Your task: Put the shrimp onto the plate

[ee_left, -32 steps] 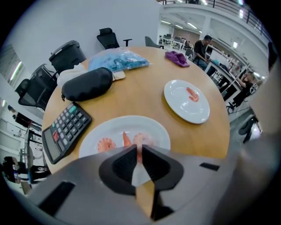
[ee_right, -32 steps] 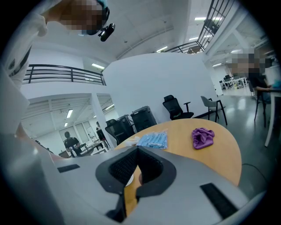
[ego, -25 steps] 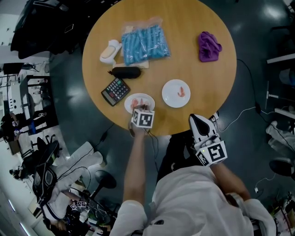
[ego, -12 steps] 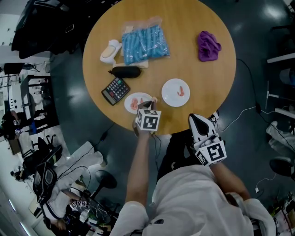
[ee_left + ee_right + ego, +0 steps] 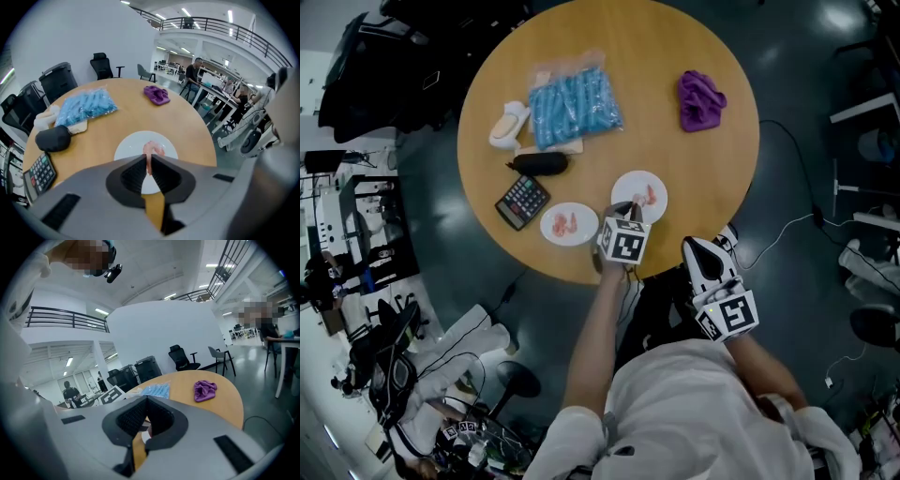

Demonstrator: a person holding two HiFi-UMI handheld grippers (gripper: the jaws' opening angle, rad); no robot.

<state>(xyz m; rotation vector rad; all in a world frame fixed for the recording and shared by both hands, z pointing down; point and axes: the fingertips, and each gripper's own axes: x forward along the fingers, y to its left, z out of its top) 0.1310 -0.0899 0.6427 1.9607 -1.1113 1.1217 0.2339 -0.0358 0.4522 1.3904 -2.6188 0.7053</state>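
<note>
The left gripper (image 5: 148,156) pinches a pink shrimp (image 5: 153,147) in nearly closed jaws, directly above the white plate (image 5: 125,146). Lower it until it touches bare plate, then part the jaws gently and lift straight up. The right gripper (image 5: 147,399) is closed and idle.

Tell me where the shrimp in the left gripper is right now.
The shrimp is pinched in the left gripper, over the right-hand white plate near the table's near edge, seen centre in the left gripper view.
</note>
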